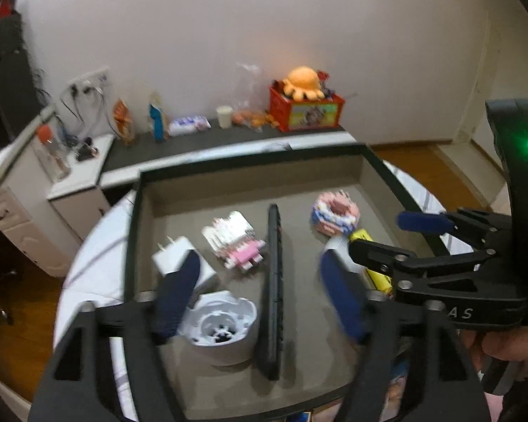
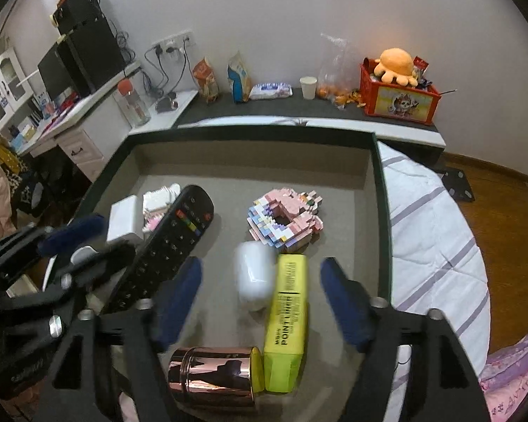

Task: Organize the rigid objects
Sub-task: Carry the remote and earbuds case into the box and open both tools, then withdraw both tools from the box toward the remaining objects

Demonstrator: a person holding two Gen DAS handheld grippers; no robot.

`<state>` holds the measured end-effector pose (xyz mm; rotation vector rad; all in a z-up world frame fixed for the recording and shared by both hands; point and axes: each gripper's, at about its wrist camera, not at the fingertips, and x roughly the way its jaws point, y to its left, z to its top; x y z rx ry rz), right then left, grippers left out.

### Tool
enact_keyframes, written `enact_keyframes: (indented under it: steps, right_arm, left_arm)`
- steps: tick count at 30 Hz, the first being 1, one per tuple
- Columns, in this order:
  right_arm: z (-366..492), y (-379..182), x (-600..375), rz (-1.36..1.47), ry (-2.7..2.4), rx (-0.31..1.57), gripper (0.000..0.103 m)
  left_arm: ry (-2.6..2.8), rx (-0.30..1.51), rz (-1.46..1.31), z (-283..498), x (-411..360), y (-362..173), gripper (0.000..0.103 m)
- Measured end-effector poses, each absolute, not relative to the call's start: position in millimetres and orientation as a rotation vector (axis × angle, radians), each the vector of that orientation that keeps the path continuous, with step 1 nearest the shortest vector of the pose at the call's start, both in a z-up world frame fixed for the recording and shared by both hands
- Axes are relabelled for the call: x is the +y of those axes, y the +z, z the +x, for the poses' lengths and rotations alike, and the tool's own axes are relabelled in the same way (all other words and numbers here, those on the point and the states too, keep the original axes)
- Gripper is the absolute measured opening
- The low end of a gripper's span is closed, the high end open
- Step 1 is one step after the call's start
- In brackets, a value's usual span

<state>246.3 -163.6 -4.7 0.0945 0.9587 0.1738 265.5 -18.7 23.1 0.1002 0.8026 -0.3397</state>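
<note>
Both grippers hang over the tray, which sits on a bed, not a table. Left gripper: jaws wide, nothing between the pads; below the gap are the white pot and the remote, lying along the tray's middle. Right gripper: jaws also wide, empty; the white case and the yellow box lie in the gap, touching side by side. The copper tin lies on its side at the near edge, against the box's end. Also in the tray: the charger, a white-pink brick model on the left, and the brick donut just beyond the case. Risks, as I judge them: 1) closing right now would catch case and box together, so 1 squirts out or both come up skewed; 2) the case is smooth and rounded, likely to slip under the pads; 3) the tin can roll if the box is nudged, and it's near the tray edge; 4) the brick pieces may shed parts if bumped or squeezed hard; 5) the 2 grippers are close, the right one's finger sits just beside the left's, so reaching across the remote could make them collide; 6) the soft bed means a hard push could tilt the tray. Frames are blurred near the fingers, so contact is uncertain.
</note>
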Motion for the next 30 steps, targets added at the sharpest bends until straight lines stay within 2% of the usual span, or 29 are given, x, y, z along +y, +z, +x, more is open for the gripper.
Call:
enact_keyframes:
  steps: [5, 10, 21, 30]
  right_arm:
    - [233, 8, -166, 0.104, 0.171, 0.921, 0.079]
    - [211, 22, -168, 0.122, 0.163, 0.881, 0.080]
    - [145, 43, -169, 0.131, 0.154, 0.824, 0.080]
    - [92, 24, -170, 0.134, 0.135, 0.865, 0.080]
  left_arm:
    - [-0.291, 0.757, 0.105, 249, -11, 41, 0.097]
    - [-0.229, 0.720, 0.120, 229, -5, 58, 0.103]
    - [-0.163, 0.713, 0.122, 174, 9, 65, 0.103]
    - [-0.130, 0.765, 0.103, 127, 28, 43, 0.103]
